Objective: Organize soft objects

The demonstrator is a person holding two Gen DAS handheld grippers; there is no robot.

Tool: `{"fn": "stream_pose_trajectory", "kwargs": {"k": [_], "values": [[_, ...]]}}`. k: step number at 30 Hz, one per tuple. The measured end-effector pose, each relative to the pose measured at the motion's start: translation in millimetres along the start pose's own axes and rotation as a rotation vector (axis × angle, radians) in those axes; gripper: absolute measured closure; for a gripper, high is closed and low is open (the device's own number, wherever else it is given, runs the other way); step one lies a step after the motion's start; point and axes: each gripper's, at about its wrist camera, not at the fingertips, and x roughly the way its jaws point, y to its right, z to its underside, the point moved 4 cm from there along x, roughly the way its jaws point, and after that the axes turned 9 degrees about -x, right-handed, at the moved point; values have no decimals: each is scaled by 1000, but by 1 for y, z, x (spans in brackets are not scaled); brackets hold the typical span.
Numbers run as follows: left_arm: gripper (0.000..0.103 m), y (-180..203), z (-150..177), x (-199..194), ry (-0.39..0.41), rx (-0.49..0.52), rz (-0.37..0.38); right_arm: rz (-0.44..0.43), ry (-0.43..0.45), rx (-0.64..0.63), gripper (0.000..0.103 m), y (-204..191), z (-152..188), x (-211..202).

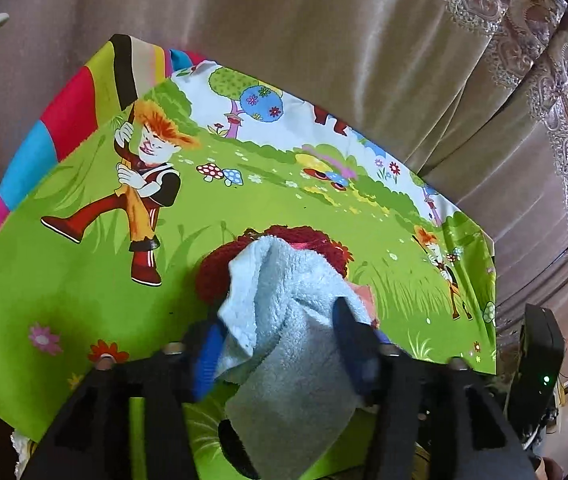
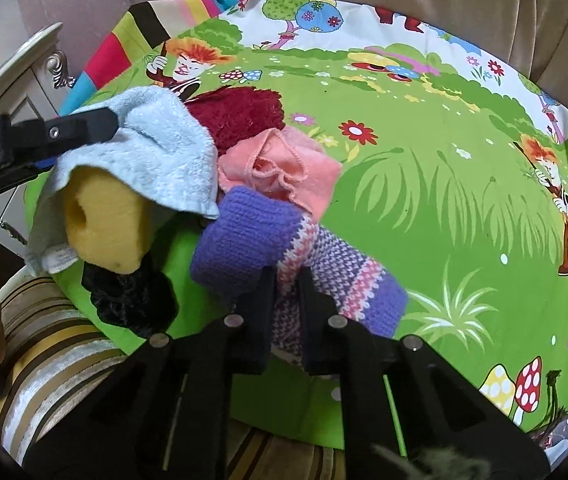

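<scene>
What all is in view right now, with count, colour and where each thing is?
Terry towel: one, pale blue, draped over the sponge, held at the pile's left.
Foam sponge with a hole: one, yellow, under the towel.
Fuzzy cloth: one, dark red, at the pile's far side.
Soft frilled cloth: one, salmon pink, mid-pile.
Knitted sleeve: one, purple with pink-white bands, nearest.
Fluffy item: one, black, below the sponge.
Cartoon-print sheet: one, green, beneath everything.
Curtain: beige, behind.
Left hand-held gripper: black, clamped on the towel.
Right hand-held gripper: black, clamped on the knitted sleeve.
</scene>
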Motion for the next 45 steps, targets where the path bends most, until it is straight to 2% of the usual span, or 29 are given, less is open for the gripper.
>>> {"fn": "stream_pose_trajectory", "kwargs": {"k": [3,5,7,8,9,10,12,15,19,23,24,27,28,30,34,37,38,40,45], "values": [[42,3,-7,8,-36,-3,-11,-8,-14,13,89,2,2,0],[42,8,-10,18,-73,31,-62,-1,-27,17,82,4,3,2],[43,12,-12,28,-88,71,-118,11,-34,20,54,5,4,3],[45,13,-13,30,-87,81,-131,7,-30,21,49,5,4,2],[64,14,-13,31,-81,97,-137,0,-25,20,41,5,4,1],[88,16,-12,32,-79,122,-150,0,-24,16,33,5,4,1],[89,14,-13,29,-62,127,-158,7,-25,12,21,5,3,1],[90,16,-16,15,-5,128,-146,-3,-40,15,19,6,3,6],[91,24,-23,-8,74,117,-90,8,-65,-11,17,5,-1,16],[91,28,-30,-34,164,75,-14,23,-84,-35,17,2,-2,23],[91,29,-32,-41,186,60,16,30,-88,-44,23,1,-2,24],[91,33,-35,-51,205,40,75,43,-77,-78,62,-3,-3,22],[91,31,-35,-51,186,7,116,35,-72,-81,70,-4,-3,21],[91,25,-34,-48,150,-72,187,29,-59,-81,78,-3,-3,16],[91,14,-25,-37,78,-172,272,12,-11,-43,83,3,2,-2],[91,10,-17,-27,6,-286,405,2,30,-20,83,7,6,-21],[91,8,-14,-23,-6,-300,380,-1,43,-13,83,9,8,-27],[92,12,-11,-20,4,-267,305,-6,68,4,83,12,11,-41],[92,28,-2,-16,-25,-274,310,-38,113,48,83,22,28,-75]]}}
